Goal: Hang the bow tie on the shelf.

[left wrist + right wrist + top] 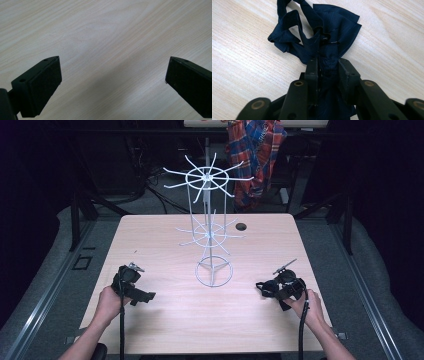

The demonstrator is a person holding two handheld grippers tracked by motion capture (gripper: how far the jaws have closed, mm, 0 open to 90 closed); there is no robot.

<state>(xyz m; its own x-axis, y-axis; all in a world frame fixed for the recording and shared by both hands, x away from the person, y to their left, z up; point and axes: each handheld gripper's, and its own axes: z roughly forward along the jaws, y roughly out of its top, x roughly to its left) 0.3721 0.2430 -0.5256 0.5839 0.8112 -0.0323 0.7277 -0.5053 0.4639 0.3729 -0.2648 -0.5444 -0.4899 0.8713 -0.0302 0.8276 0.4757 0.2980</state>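
Observation:
A dark navy bow tie [322,37] with a thin strap loop lies on the light wood table [165,315], and my right gripper [328,66] is shut on its middle. In the high view the right gripper [267,289] rests at the table's right front, the dark bow tie [263,288] bunched at its tip. My left gripper [147,296] sits at the left front, jaws wide open over bare wood; in the left gripper view its pads [45,85] hold nothing. A white wire rack [210,227] with two tiers of spokes stands upright at mid-table.
The rack's ring base [213,272] sits between the two grippers. A round cable hole [241,226] is in the table's back right. A plaid shirt [255,155] hangs behind the table. Dark floor and metal frames surround the table.

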